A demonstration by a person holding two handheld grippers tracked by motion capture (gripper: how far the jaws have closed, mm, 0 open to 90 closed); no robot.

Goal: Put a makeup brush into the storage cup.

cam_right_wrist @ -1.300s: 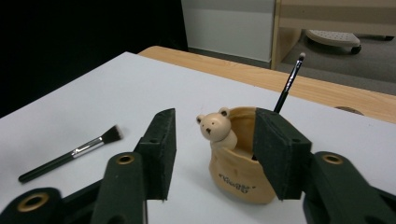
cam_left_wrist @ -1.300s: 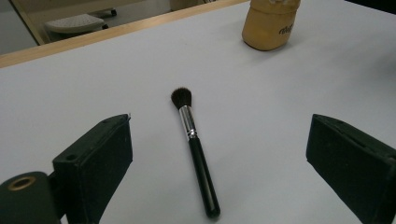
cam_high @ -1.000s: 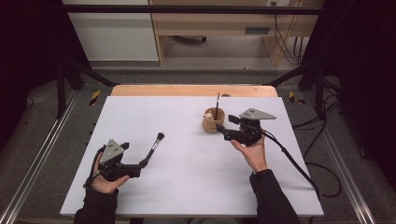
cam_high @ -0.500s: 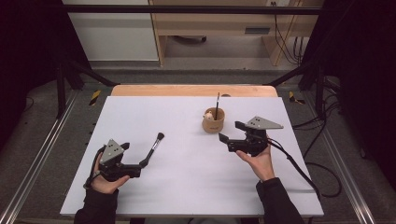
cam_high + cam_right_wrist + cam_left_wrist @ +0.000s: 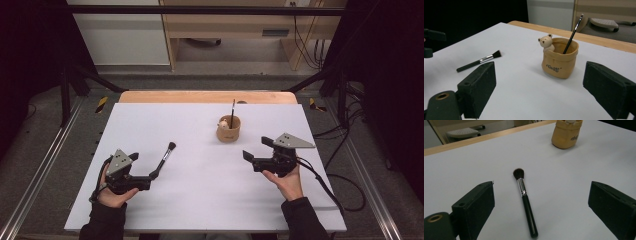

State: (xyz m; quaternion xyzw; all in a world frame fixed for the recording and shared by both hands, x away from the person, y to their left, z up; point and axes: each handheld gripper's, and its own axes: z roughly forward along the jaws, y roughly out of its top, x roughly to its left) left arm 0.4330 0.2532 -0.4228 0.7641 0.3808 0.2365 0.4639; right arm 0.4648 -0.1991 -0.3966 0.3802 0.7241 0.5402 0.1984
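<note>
A black makeup brush (image 5: 164,157) (image 5: 525,200) lies flat on the white table, bristles pointing away. My left gripper (image 5: 150,176) (image 5: 541,188) is open, with the brush handle on the table between its jaws and untouched. A tan bag-shaped cup (image 5: 228,130) (image 5: 559,61) with a small bear (image 5: 545,43) on its rim stands at mid-table, and a thin brush (image 5: 232,107) (image 5: 573,31) leans in it. To the cup's near right my right gripper (image 5: 256,148) (image 5: 540,82) is open. Its jaws have just been opening, with nothing between them.
A wooden strip (image 5: 200,96) borders the white table (image 5: 200,210) at the back. Metal frame rails (image 5: 45,165) run along both sides. A black cable (image 5: 325,182) trails from the right gripper over the table's right edge. A cabinet and shelf stand behind.
The right gripper has drawn back from the cup toward the near right and its jaws have widened. The thin brush stays in the cup. The left gripper and makeup brush have not moved.
</note>
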